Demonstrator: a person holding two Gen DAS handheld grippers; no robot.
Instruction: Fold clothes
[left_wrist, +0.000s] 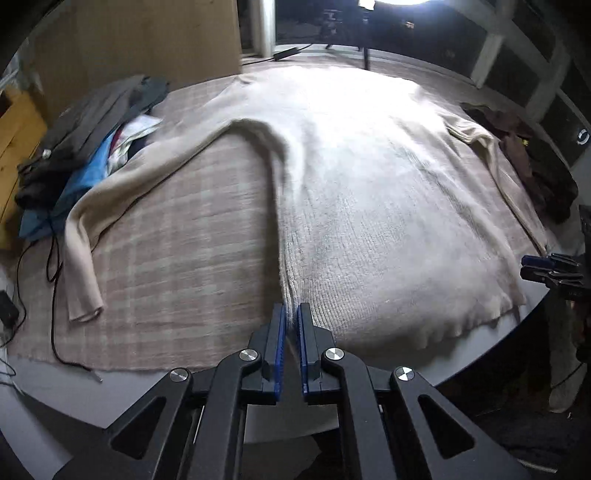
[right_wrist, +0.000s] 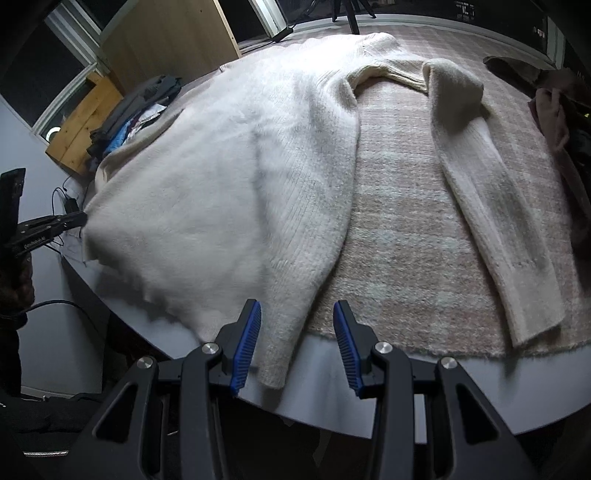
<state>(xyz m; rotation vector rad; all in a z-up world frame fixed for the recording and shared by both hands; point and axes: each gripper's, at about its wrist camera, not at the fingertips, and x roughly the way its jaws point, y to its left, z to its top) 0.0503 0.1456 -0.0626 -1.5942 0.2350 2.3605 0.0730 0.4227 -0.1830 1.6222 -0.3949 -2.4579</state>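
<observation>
A cream knit sweater (left_wrist: 369, 184) lies spread on a plaid blanket (left_wrist: 177, 240) over a grey table. My left gripper (left_wrist: 291, 310) is shut on a gathered fold at the sweater's near hem. One long sleeve (left_wrist: 92, 221) trails off to the left. In the right wrist view the sweater (right_wrist: 221, 166) fills the left half, and its other sleeve (right_wrist: 498, 221) lies on the blanket (right_wrist: 399, 221). My right gripper (right_wrist: 295, 306) stands open, with the hem corner lying loose between its fingers. The left gripper (right_wrist: 74, 221) shows at the sweater's far corner, the right gripper (left_wrist: 535, 267) at the left view's edge.
A pile of dark, blue and white clothes (left_wrist: 92, 140) sits at the blanket's left side beside a wooden crate (left_wrist: 14, 147). Dark brown garments (left_wrist: 535, 158) lie at the right. Black cables (left_wrist: 51, 277) run along the left. The table's rim (right_wrist: 332, 387) is just under the right gripper.
</observation>
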